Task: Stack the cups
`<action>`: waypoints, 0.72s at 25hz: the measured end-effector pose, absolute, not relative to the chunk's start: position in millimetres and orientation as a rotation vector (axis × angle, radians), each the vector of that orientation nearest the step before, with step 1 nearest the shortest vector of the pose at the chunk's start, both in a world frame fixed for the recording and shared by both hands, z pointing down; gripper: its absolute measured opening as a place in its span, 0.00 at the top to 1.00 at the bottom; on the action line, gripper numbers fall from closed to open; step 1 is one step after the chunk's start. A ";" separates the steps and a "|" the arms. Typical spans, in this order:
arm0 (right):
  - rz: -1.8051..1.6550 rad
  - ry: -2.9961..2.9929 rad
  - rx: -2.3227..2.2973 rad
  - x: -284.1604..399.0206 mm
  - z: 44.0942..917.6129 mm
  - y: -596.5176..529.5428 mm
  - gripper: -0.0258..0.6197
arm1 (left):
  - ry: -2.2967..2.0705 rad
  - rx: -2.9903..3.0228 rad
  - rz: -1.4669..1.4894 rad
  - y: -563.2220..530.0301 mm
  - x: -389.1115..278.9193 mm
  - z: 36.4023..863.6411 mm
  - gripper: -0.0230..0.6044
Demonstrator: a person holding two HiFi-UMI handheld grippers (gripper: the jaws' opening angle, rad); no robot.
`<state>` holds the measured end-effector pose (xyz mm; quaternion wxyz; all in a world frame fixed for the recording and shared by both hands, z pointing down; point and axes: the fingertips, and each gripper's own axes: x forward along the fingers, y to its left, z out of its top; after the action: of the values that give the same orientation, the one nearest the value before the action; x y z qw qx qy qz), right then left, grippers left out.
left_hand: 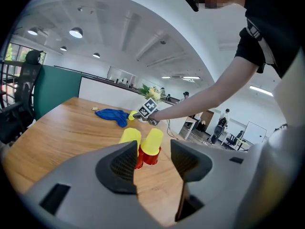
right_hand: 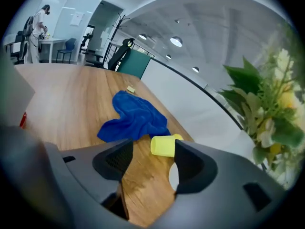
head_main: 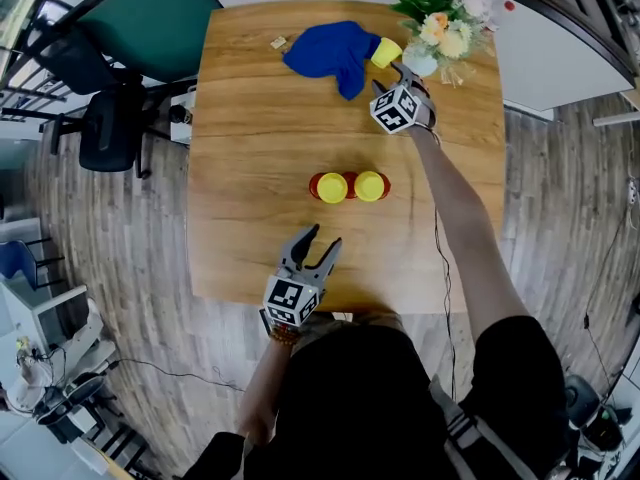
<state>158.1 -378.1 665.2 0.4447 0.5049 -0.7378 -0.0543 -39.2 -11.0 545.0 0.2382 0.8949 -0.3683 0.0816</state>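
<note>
Two yellow cups (head_main: 332, 187) (head_main: 370, 185) stand upside down, side by side, on red cups (head_main: 316, 185) at the table's middle. In the left gripper view the same yellow cups (left_hand: 130, 136) (left_hand: 152, 141) top red ones (left_hand: 151, 157). My left gripper (head_main: 318, 240) (left_hand: 153, 149) is open near the front edge, short of that pair, with nothing between its fingers. A third yellow cup (head_main: 386, 53) (right_hand: 164, 146) lies on its side at the far right beside a blue cloth (head_main: 335, 51) (right_hand: 136, 118). My right gripper (head_main: 386, 74) (right_hand: 153, 151) is open just before it, its tips at the cup.
A vase of flowers (head_main: 440, 23) (right_hand: 271, 113) stands at the far right corner, close to my right gripper. A small pale scrap (head_main: 278, 42) lies left of the cloth. An office chair (head_main: 100, 118) stands off the table's left side.
</note>
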 end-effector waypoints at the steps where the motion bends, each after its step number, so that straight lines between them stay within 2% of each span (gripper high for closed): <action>1: -0.138 -1.810 1.244 159.6 669.1 -384.8 0.52 | -1.012 2.445 0.222 -12.1 -41.1 545.6 0.58; 5: -0.156 -1.753 1.202 163.7 677.7 -413.6 0.51 | -1.020 2.417 0.223 -18.3 -50.3 552.7 0.58; 7: -0.121 -1.728 1.191 166.6 681.8 -429.1 0.45 | -1.027 2.399 0.221 -21.4 -56.9 557.1 0.58; 12: -0.007 -1.638 1.182 180.5 692.9 -457.0 0.39 | -1.034 2.361 0.210 -30.6 -68.6 564.2 0.58; 18: 0.066 -1.565 1.078 183.7 714.8 -464.6 0.26 | -1.028 2.347 0.197 -43.4 -78.9 571.3 0.58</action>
<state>183.7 -464.6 714.8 0.5811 0.4615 -0.6697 0.0283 -78.9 -43.4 571.3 0.2821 0.8762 -0.3838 0.0737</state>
